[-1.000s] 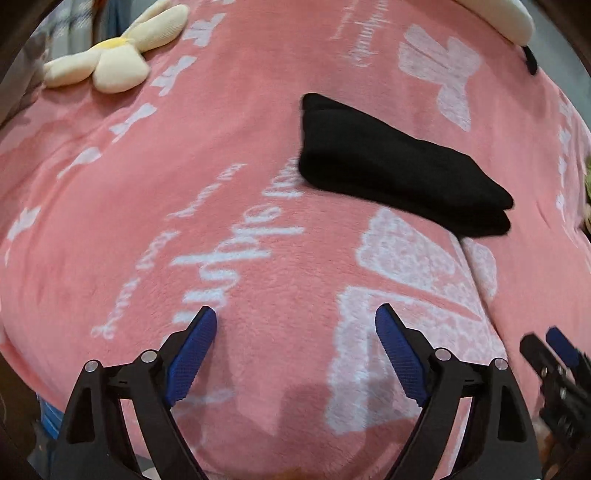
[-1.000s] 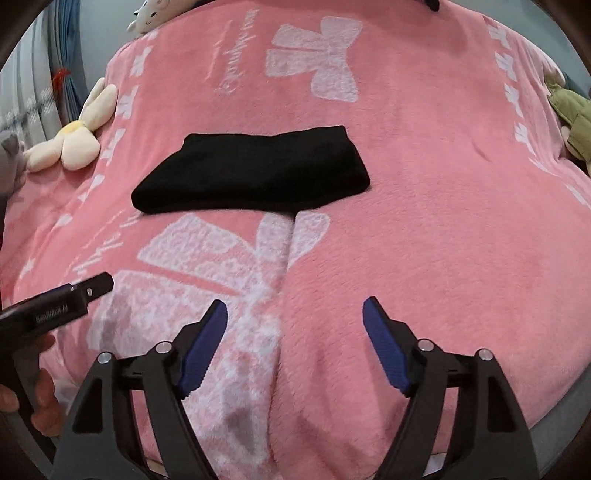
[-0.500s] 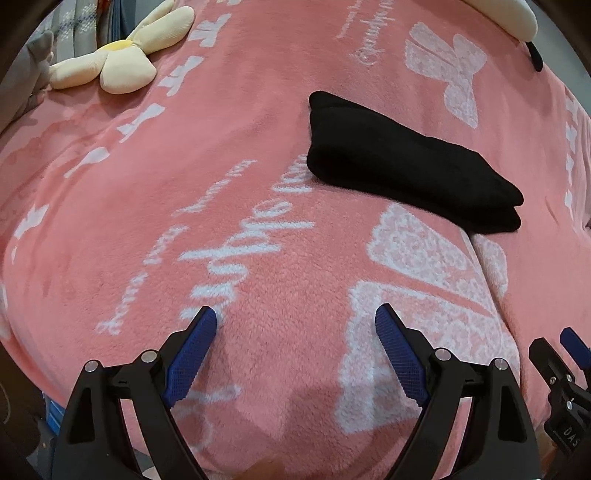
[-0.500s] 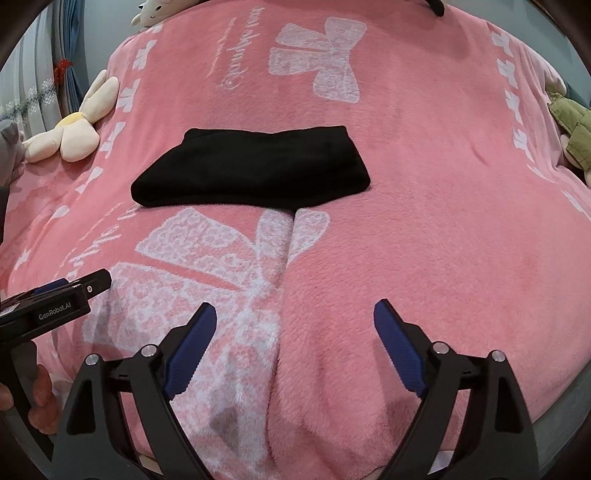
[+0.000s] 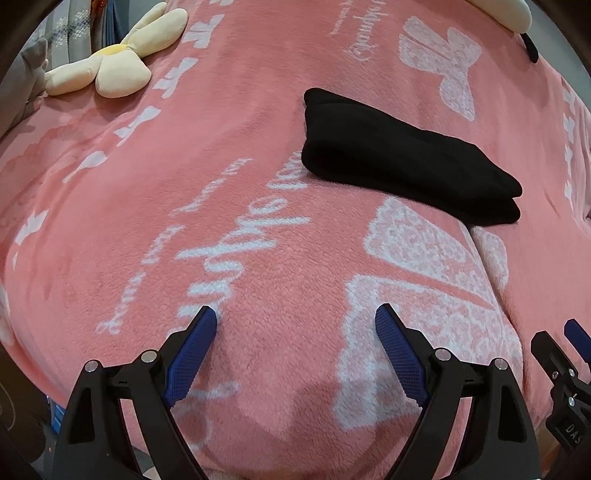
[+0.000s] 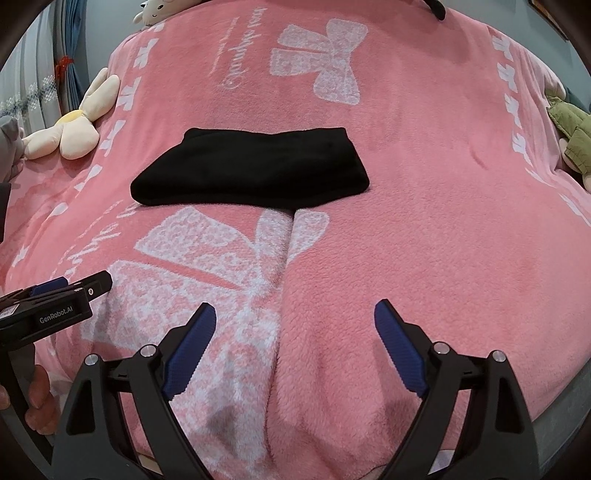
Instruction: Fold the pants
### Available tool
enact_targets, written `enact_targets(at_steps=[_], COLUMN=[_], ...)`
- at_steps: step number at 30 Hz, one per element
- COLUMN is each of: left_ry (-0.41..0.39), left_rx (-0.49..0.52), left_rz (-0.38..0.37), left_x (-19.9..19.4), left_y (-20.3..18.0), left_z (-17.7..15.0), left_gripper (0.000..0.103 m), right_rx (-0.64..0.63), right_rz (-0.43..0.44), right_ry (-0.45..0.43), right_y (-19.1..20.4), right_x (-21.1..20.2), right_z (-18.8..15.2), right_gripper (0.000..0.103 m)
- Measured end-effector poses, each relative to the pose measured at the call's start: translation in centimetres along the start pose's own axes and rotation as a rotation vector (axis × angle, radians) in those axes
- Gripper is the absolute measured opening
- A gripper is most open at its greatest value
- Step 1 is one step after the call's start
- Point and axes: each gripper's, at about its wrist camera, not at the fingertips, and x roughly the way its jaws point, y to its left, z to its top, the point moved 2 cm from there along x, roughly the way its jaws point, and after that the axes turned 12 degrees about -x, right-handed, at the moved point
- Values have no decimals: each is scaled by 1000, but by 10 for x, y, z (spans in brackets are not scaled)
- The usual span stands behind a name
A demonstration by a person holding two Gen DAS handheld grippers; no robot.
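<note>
The black pants (image 5: 399,162) lie folded into a compact bundle on the pink blanket (image 5: 184,184), well beyond both grippers. In the right wrist view the same pants (image 6: 251,170) rest flat in the middle of the bed. My left gripper (image 5: 295,325) is open over the near part of the blanket, nothing between its blue pads. My right gripper (image 6: 295,321) is open too, empty, above a crease in the blanket. The left gripper (image 6: 70,288) also shows at the left edge of the right wrist view, held by a hand (image 6: 37,402).
A cream flower plush (image 5: 110,66) lies at the far left of the bed. A green plush (image 6: 569,136) sits at the right edge. A white plush (image 6: 155,7) rests at the head of the bed. Curtains (image 6: 37,74) hang on the left.
The right gripper's jaws have spread wider. Both views have drawn back slightly from the pants, which have not moved.
</note>
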Motion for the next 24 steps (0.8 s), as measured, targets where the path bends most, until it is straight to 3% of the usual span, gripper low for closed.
enact_targets(at_steps=[15,24], left_ry=[-1,-40], left_rx=[4,12], left_rz=[-3,10], left_x=[1,-3], left_y=[-2,-4], left_z=[0,-2], left_gripper=[86,86], right_rx=[-4,-7], right_rz=[-15,-13], right_ry=[1,0], right_y=[3,0], right_x=[0,0], right_z=[0,0], right_gripper=[86,86])
